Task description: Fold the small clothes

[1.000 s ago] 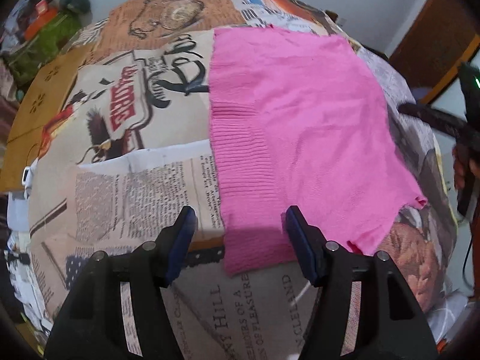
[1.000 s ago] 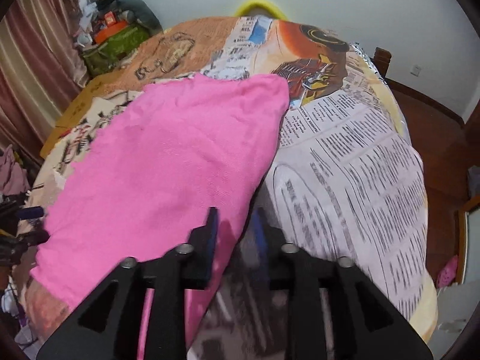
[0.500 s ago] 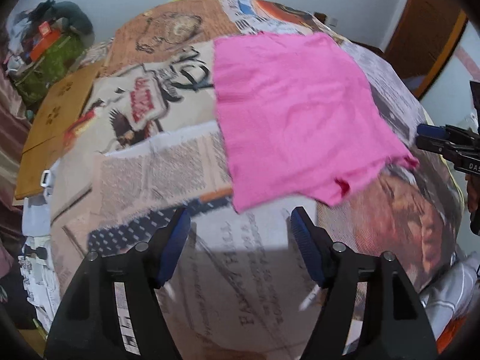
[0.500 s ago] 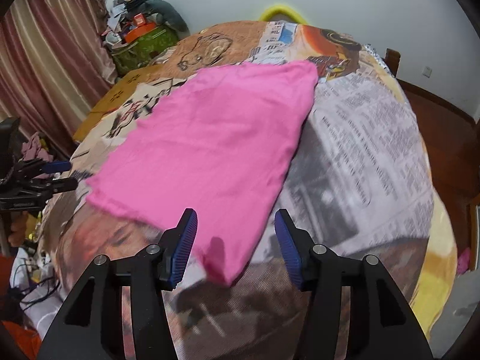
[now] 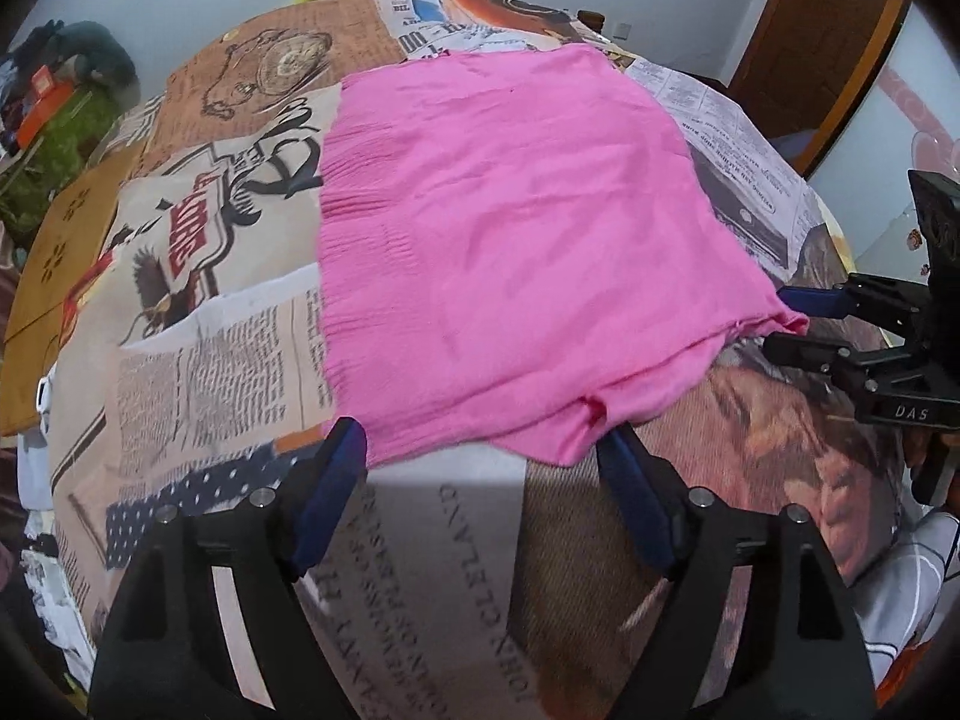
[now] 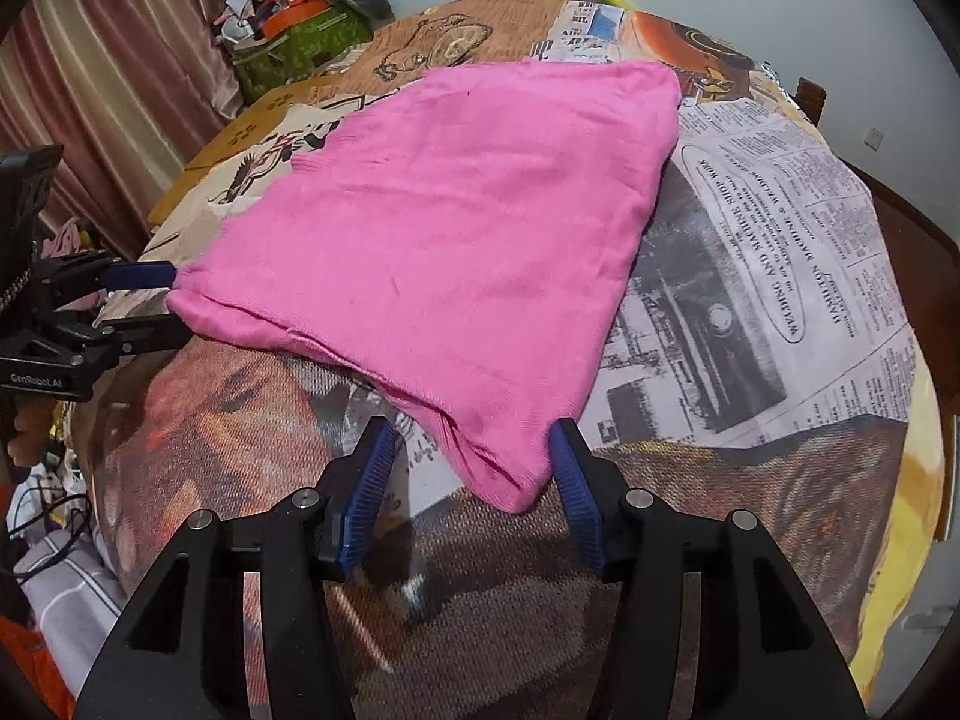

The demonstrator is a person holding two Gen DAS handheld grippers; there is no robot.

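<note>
Both my grippers, left gripper (image 5: 480,474) and right gripper (image 6: 468,474), have just widened and let go. The pink garment (image 5: 510,240) lies flat ahead, its near corners between my parted fingers. This fold looks finished.

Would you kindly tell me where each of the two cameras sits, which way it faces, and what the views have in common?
Left wrist: on the left gripper, looking down its open fingers at the near edge of the pink garment; the right gripper shows at the right edge.
Right wrist: on the right gripper, looking down at the garment's near corner between its open fingers; the left gripper shows at left.
Shared: the garment, the newspaper-print cover, and each other's gripper.
</note>
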